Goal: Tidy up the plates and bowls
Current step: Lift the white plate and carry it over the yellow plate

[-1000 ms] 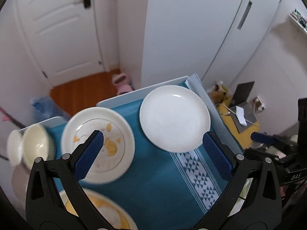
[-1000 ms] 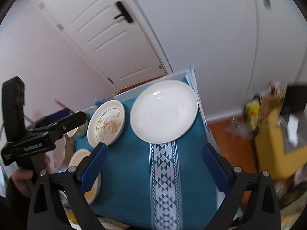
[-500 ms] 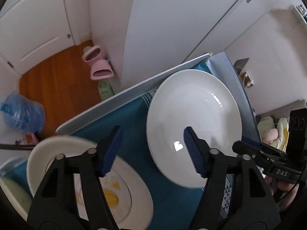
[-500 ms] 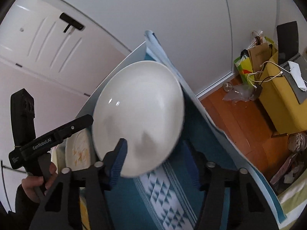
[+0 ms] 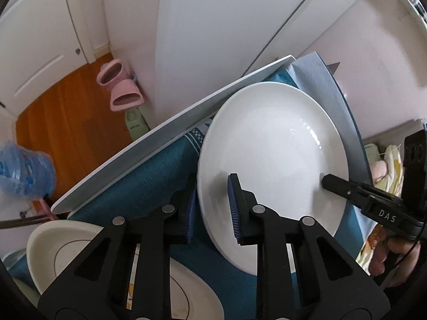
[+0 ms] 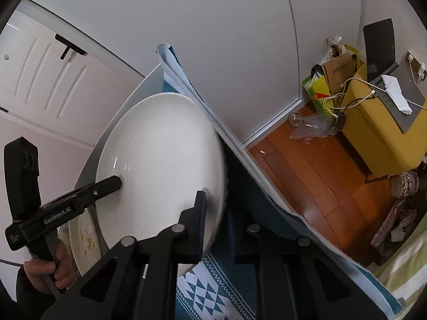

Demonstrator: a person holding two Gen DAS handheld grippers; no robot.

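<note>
Both our grippers now clamped on white plate (image 5: 272, 154), open a second ago. Left gripper (image 5: 212, 208) pinches rim at 8 o'clock, right gripper (image 6: 216, 221) at 4 o'clock. Plate on blue cloth (image 5: 149, 178), ready to lift toward patterned plate (image 5: 66, 253).

White plate (image 6: 160, 160): large, plain, gripped at its near right rim by the right gripper (image 6: 213, 218), one blue-padded finger (image 6: 201, 213) seen over the plate, the other hidden beneath the rim. Left gripper (image 6: 117, 182): black, lettered, closed on the plate's rim to the left of the claw, held by a hand (image 6: 50, 269). Patterned plate (image 6: 85, 234): partly covered, left of the claw. Teal cloth (image 6: 210, 290): white diamond band, directly under the claw. Yellow cabinet (image 6: 379, 130): far right, on wooden floor (image 6: 307, 173).
</note>
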